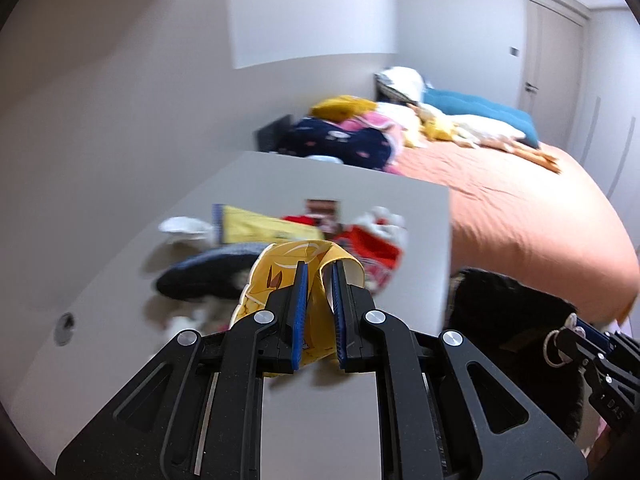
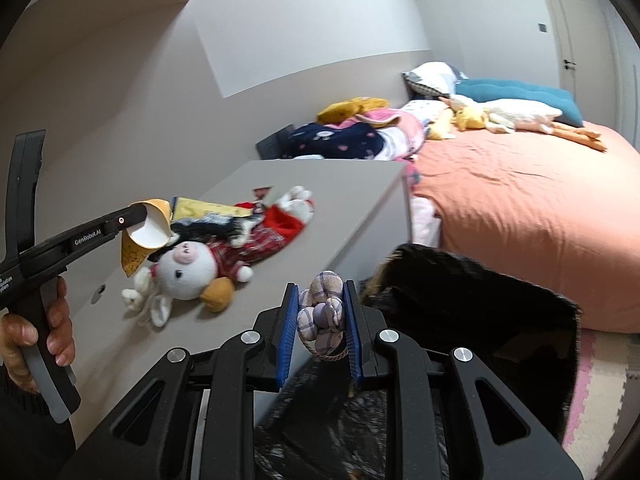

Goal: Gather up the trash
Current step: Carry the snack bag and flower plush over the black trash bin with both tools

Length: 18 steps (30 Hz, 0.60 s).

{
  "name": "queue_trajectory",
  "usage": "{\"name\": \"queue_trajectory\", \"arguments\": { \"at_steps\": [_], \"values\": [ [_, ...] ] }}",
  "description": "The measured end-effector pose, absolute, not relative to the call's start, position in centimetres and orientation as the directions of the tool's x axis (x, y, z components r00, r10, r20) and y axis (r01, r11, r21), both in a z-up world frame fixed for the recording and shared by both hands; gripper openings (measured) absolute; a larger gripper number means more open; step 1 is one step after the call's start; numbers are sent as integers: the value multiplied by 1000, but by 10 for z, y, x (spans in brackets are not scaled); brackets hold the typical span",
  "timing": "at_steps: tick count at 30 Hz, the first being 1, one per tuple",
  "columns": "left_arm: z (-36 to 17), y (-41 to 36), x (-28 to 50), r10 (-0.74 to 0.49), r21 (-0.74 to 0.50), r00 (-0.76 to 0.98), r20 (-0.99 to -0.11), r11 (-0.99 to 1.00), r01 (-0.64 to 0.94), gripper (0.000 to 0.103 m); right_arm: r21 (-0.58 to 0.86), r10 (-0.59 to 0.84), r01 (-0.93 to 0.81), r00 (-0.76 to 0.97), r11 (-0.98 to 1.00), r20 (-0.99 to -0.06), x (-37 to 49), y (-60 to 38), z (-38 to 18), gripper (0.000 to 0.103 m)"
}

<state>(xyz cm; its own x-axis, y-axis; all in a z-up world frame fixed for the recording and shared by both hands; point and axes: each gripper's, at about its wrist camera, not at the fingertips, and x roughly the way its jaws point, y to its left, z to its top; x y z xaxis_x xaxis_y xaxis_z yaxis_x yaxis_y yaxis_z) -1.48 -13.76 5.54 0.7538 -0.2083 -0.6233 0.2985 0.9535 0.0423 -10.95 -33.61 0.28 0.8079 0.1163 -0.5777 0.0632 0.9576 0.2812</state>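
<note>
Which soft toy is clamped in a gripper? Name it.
The small plaid knotted toy, pinched in the right gripper above the black bin bag. The pig plush lies loose on the grey table, ungripped.

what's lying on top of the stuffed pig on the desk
A dark blue plush item lies across the stuffed pig, over its head and red plaid body. The yellow paper cup in the left gripper hides the pig's upper left.

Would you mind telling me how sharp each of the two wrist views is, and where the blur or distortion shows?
Left wrist view: the left gripper and its yellow paper cup are fairly sharp, while the desk clutter behind is smeared. Right wrist view: crisper overall, the plush pig reads clearly, the black bag rim is soft. Both bend straight edges, fisheye-style.
</note>
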Motion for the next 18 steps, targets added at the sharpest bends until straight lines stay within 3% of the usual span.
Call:
{"name": "queue_trajectory", "arguments": {
  "at_steps": [18],
  "values": [
    [15, -248, -46, -414, 3, 564, -714, 804, 594, 12, 244, -74, 274, 792, 930, -606, -151, -402, 2, 25]
  ]
}}
